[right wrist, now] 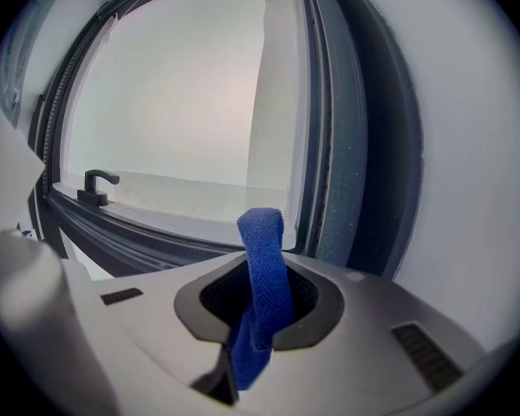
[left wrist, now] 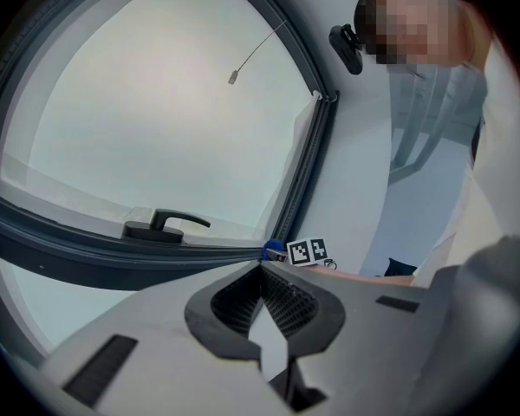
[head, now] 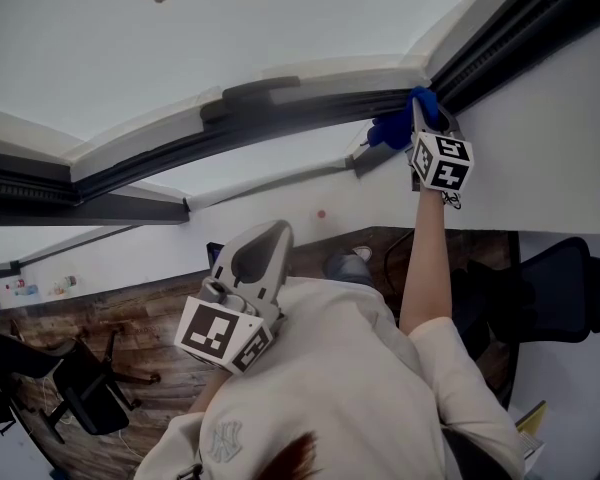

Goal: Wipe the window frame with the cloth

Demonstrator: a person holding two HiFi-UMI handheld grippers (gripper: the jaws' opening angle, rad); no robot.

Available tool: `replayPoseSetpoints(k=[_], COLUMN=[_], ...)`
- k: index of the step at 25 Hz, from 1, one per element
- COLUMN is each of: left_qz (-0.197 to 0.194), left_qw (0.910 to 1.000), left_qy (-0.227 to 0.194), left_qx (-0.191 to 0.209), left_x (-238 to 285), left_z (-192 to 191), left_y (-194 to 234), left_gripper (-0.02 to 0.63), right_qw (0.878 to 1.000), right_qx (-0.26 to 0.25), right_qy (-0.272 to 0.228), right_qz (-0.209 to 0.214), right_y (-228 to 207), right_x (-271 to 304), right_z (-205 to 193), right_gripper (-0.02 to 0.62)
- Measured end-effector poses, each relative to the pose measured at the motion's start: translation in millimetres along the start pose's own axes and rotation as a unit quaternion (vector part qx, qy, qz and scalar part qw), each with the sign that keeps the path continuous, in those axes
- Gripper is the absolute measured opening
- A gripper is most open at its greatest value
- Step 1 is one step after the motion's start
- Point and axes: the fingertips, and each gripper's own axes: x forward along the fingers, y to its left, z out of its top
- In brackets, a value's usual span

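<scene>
Right tool (head: 421, 116) is held up on an outstretched arm (head: 425, 268) at the corner of the dark window frame (head: 280, 118), where the lower rail meets the upright. Its jaws are pinched on a blue cloth (right wrist: 263, 267). In the right gripper view the cloth is seen as a narrow folded strip. Its long axis runs straight up out of the jaws, and its looped end points at the foot of the upright. In the head view the cloth is bunched against that corner, though actual contact cannot be confirmed. A dark handle (right wrist: 97, 185) is mounted on the lower rail, well apart from the cloth. Left tool (head: 268, 236) is held low before the person's chest and aimed up at the window. Its jaw tips are pressed together with nothing between them.
</scene>
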Motion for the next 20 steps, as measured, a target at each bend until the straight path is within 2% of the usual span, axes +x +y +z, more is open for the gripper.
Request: replayPoseSetpoints(k=[20], left_qz=[0.004], left_qw=[1.0], left_qy=[-0.001], left_qx=[-0.002], left_x=[-2.0], left_z=[-0.6], left_y=[-0.1], left_gripper=[0.009], right_qw=[1.0], right_qx=[-0.006], right_qy=[0.01], right_qz=[-0.02], right_y=[-9.5], right_x=[-2.0], right_z=[-0.5], right_gripper=[0.052])
